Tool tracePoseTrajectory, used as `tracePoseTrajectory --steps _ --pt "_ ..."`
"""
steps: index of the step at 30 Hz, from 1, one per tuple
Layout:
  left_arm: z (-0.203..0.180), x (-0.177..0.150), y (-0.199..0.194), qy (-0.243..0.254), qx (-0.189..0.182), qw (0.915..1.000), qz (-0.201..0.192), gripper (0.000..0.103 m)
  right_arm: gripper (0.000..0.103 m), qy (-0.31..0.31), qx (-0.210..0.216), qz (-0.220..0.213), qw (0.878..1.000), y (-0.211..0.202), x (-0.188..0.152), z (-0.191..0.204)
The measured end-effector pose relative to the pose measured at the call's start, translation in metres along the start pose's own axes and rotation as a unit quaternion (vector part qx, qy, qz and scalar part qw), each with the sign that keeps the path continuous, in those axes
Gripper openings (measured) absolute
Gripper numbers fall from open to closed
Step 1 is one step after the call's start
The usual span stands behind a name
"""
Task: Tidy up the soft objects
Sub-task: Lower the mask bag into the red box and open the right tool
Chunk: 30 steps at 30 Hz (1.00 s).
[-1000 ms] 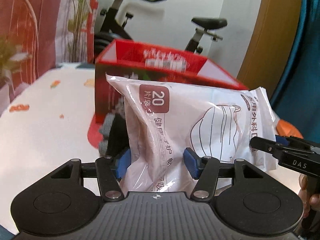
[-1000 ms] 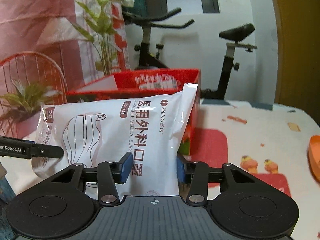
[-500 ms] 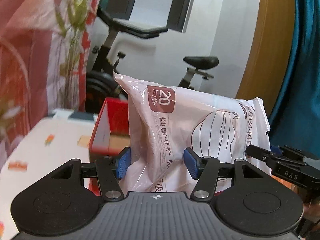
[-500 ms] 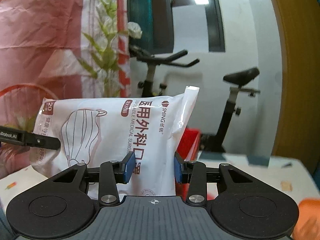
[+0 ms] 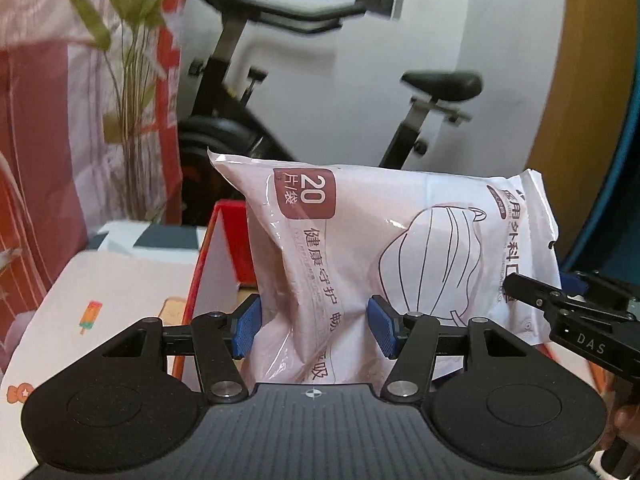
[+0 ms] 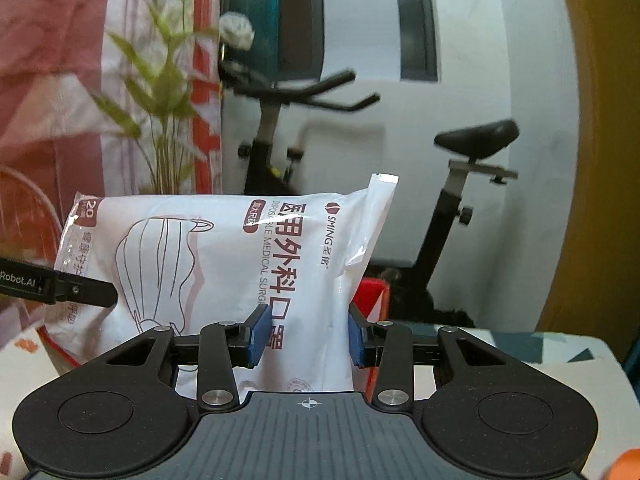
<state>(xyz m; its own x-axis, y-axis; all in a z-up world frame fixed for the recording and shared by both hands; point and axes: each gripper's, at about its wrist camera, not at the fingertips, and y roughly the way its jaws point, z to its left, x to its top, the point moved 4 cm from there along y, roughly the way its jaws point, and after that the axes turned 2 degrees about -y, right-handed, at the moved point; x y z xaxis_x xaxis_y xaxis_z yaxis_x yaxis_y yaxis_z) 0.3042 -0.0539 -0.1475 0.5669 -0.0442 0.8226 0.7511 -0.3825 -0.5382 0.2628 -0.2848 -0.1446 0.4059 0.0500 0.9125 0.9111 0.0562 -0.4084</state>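
Exercise bike (image 5: 320, 92) before white wall (image 6: 500, 60)

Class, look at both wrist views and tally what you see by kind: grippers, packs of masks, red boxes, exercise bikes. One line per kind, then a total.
Grippers: 2, the left gripper and the right gripper, each shut on the pack
Packs of masks: 1, the mask pack
Red boxes: 1, the red box
Exercise bikes: 1, the exercise bike
Total: 5
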Motion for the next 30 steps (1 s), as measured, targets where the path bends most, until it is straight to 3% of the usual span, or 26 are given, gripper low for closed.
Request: tracePoseTrajectory --steps 7,12,15,19,21,23,30 --pt "0.020 -0.011 0.027 0.012 0.015 0.9984 0.052 0.058 0.033 0.018 0.020 0.067 0.997 0.024 -0.026 0.001" --pt "0.033 -0.013 0.038 0.003 0.012 0.9965 0.082 0.058 0.031 0.015 0.038 0.079 0.996 0.022 -0.032 0.002" --pt "0.044 -0.013 0.036 -0.017 0.014 0.9961 0.086 0.052 0.015 0.014 0.049 0.091 0.995 0.021 -0.033 0.001" --pt "0.052 -0.008 0.030 -0.025 0.019 0.9967 0.075 0.049 0.013 0.014 0.064 0.101 0.993 0.022 -0.034 0.003" --pt "0.054 -0.005 0.025 -0.028 0.023 0.9975 0.060 0.037 0.013 0.021 0.065 0.103 0.992 0.023 -0.035 0.004" --pt "0.050 -0.003 0.021 -0.026 0.026 0.9980 0.051 0.032 0.013 0.026 0.064 0.105 0.992 0.023 -0.036 0.006" --pt "0.043 -0.002 0.054 -0.038 0.015 0.9948 0.094 0.029 0.013 0.017 0.062 0.107 0.992 0.021 -0.035 0.013"
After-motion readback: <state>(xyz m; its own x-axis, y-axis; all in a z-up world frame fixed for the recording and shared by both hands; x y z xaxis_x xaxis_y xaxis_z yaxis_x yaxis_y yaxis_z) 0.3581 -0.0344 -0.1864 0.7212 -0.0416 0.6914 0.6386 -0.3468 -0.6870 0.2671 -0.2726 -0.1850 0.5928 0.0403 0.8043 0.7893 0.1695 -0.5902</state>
